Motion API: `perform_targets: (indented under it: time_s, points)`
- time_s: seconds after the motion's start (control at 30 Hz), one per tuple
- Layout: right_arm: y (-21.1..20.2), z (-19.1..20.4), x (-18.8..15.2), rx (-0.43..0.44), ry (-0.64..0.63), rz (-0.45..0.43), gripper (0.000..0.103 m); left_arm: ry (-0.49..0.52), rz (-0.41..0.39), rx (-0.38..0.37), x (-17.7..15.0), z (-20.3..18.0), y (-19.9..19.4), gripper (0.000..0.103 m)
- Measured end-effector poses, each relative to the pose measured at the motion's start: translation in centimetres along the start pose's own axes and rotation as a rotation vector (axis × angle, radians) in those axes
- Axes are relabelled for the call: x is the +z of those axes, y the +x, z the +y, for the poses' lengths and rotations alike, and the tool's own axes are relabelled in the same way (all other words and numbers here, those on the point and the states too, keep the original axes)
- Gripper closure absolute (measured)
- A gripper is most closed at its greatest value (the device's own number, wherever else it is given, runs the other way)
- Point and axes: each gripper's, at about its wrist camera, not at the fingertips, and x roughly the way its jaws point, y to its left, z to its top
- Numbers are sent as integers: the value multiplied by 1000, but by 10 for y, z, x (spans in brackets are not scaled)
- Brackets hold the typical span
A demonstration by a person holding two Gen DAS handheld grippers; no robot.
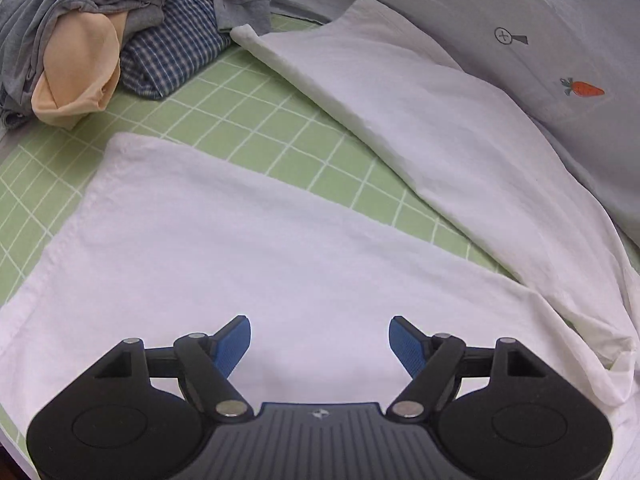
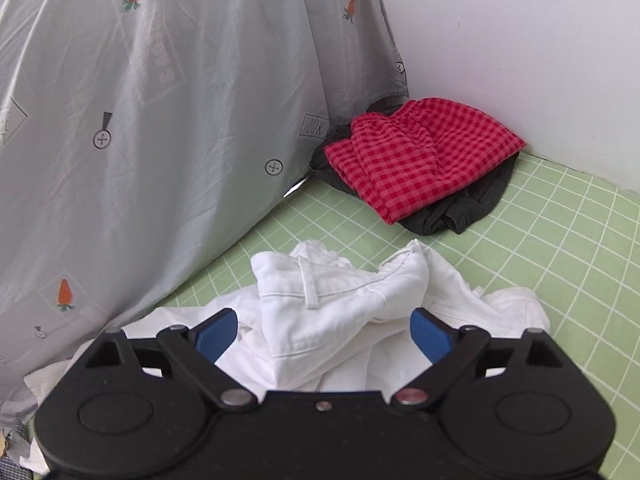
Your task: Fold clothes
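While the white trousers lie spread on the green grid sheet, their two legs fan apart in a V: near leg runs long-axis from lower right up to its hem at upper left, far leg runs from the same crotch area at right up toward the top centre, hem end next to the clothes pile. Green sheet shows btwn the legs.

L gripper: jaws spread wide, blue pads apart, nothing btwn them but the near leg's cloth below; can't tell if pads touch the fabric.

R wrist view: waistband end of the trousers is bunched up, belt loop showing, pointing away from the cam toward the wall. R gripper: jaws spread wide, either side of the bunched waist; left pad looks against the cloth, but contact not certain. Not pinching anything.

Other stuff: grey carrot-print sheet hanging along the bed's far side; red checked shorts on a dark garment in the corner by the white wall, well apart from the trousers; pile of grey clothes, blue checked cloth and beige piece at upper left in L view.
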Motion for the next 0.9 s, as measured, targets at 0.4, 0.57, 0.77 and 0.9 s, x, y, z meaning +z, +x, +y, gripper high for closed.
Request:
perform_targets:
  time_s: [0.4,0.57,0.77,0.9]
  points:
    - [-47,-65,-62,-127,-97,165,3,217,123,-64,-89,-50,-9,22]
    - [-39,-114,-63,-149,-61,200,3,265,120,-69,-118,-84,-21,22]
    - [6,-139,-35,-130,-80,224,9,242,79,5,-151,-126,-37,21]
    - [44,-143,-13,-90,-101,201,19,184,80,40,-166,-145,-44,20]
